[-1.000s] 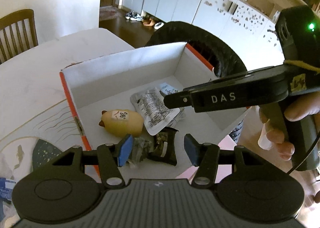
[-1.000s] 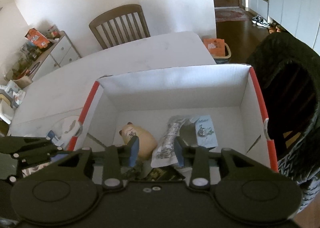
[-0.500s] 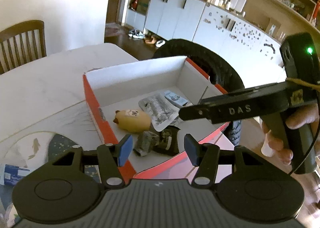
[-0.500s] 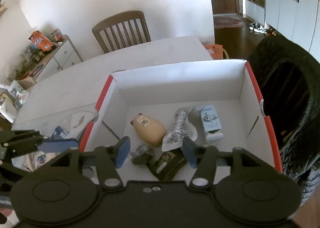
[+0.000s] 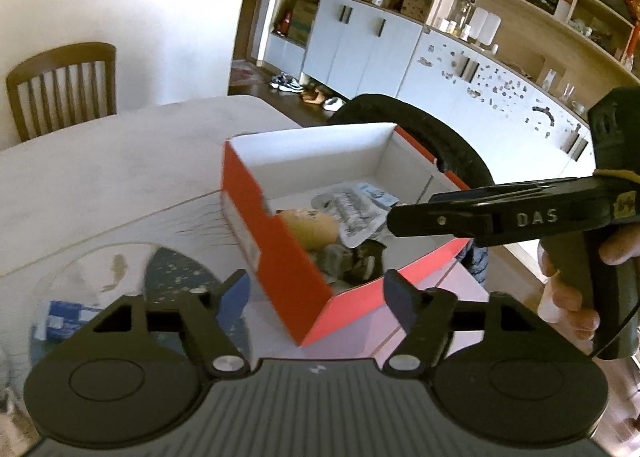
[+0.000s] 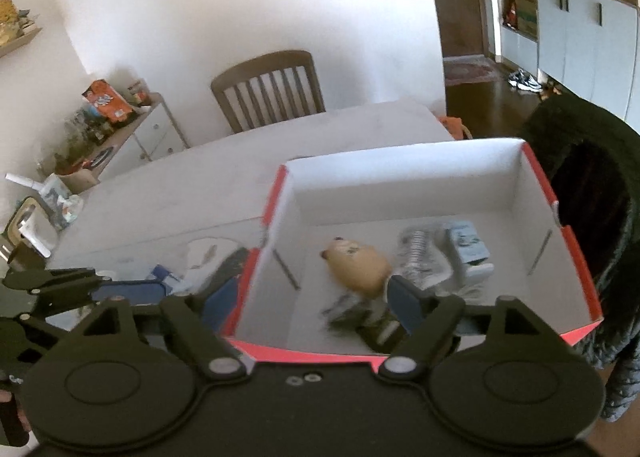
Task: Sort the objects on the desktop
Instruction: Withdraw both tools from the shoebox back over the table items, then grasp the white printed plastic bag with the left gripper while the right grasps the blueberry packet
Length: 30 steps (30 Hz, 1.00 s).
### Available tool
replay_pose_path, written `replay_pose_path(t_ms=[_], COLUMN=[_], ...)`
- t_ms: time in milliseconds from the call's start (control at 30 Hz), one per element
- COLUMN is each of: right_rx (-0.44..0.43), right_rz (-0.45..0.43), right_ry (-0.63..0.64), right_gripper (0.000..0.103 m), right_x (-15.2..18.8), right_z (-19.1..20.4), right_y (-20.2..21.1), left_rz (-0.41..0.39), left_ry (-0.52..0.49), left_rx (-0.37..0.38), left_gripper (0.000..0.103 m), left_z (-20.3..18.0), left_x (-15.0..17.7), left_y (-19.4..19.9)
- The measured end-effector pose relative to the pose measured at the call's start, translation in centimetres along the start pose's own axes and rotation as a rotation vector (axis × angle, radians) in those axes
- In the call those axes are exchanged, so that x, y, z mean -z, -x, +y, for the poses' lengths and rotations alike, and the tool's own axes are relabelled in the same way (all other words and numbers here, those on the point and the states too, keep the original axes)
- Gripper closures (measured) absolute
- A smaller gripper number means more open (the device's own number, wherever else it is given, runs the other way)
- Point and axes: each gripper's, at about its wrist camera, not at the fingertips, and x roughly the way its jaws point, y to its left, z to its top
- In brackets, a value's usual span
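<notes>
A red box with a white inside [image 5: 280, 257] [image 6: 536, 177] stands at the table's right end. In it lie a tan animal-shaped toy [image 5: 314, 227] [image 6: 358, 267], a silver printed pouch [image 5: 352, 209] [image 6: 424, 257], a small light-blue carton [image 6: 466, 247] and dark wrappers [image 5: 360, 263] [image 6: 360, 317]. My left gripper [image 5: 318, 295] is open and empty, in front of the box's near corner. My right gripper [image 6: 310, 297] is open and empty above the box's near wall. The right gripper also shows in the left wrist view [image 5: 480, 213], at the right over the box.
A blue and white packet [image 5: 60, 323] [image 6: 160, 275] lies on a patterned mat [image 5: 176, 269] left of the box. A wooden chair [image 6: 268, 89] stands at the table's far side. A black chair back [image 6: 592, 185] is right of the box. A cluttered sideboard [image 6: 120, 125] is far left.
Both grippers have pulled back and up from the box's inside to outside its near wall. The right gripper's fingers have opened wider. The objects in the box stay put.
</notes>
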Motion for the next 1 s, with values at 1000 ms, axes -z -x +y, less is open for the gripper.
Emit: replay_pose_path(t_ms=[1000], right_rx=[-0.043], right_rz=[-0.051], right_ry=[0.082], right_gripper=[0.006], right_x=[4.6], right_z=[15.0], right_y=[-2.1], left_rz=[-0.077], left_ry=[0.104], left_rx=[-0.159], left_gripper=[0.0], left_z=[14.0], left_x=[5.4], left_y=[10.1])
